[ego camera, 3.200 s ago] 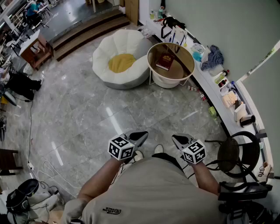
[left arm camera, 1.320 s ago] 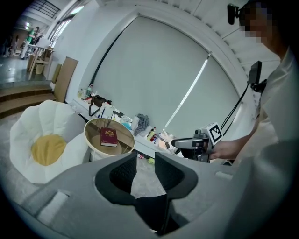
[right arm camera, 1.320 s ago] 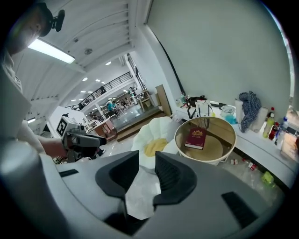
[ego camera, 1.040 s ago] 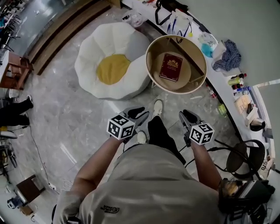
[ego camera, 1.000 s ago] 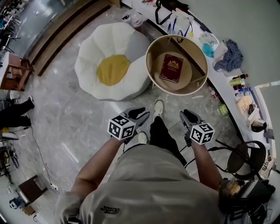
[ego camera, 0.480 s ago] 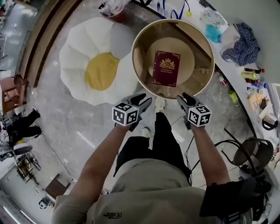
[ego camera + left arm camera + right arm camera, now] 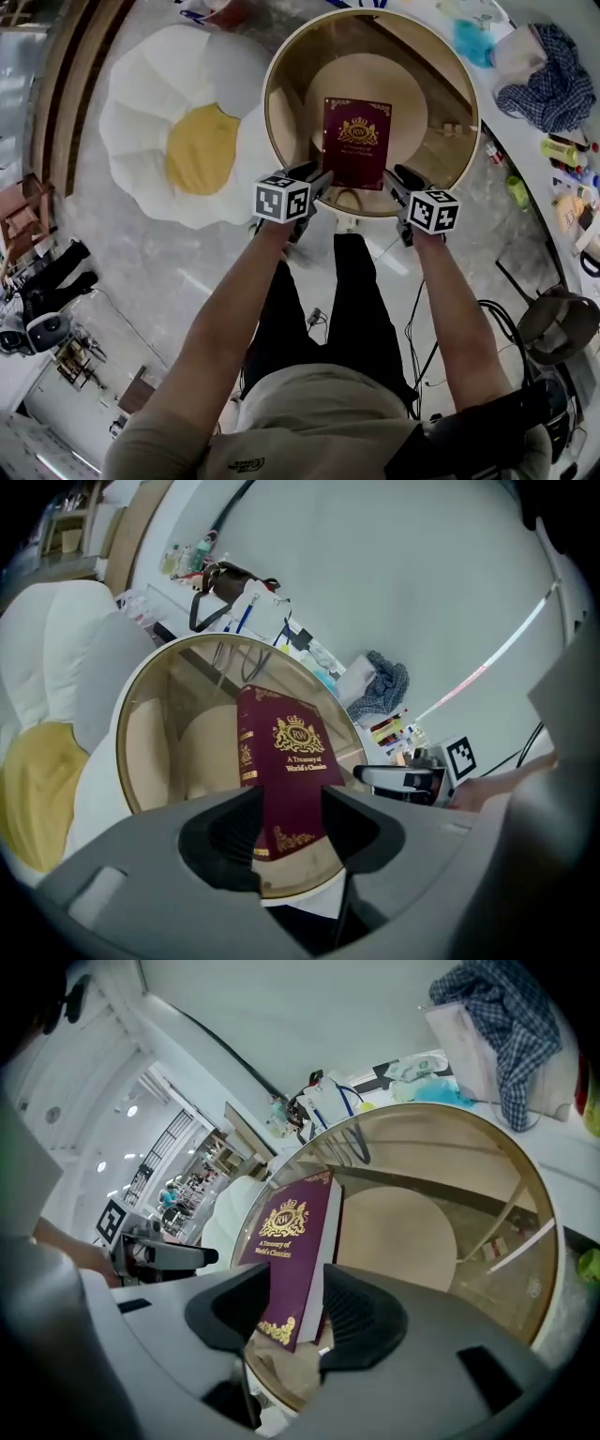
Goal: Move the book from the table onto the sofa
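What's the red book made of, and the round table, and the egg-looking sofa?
Book: probably a hard cover, matte dark red with shiny gold stamping. Table: clear glass top, the shelf below shows through; pale rim, maybe wood. Sofa: soft stuffed fabric, by its puffy white lobes and yellow centre.

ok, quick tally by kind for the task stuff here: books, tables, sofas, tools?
book: 1
table: 1
sofa: 1
tools: 2, left tool and right tool; the jaws of both have just been opening, with the book ahead of them and not gripped
Total: 5
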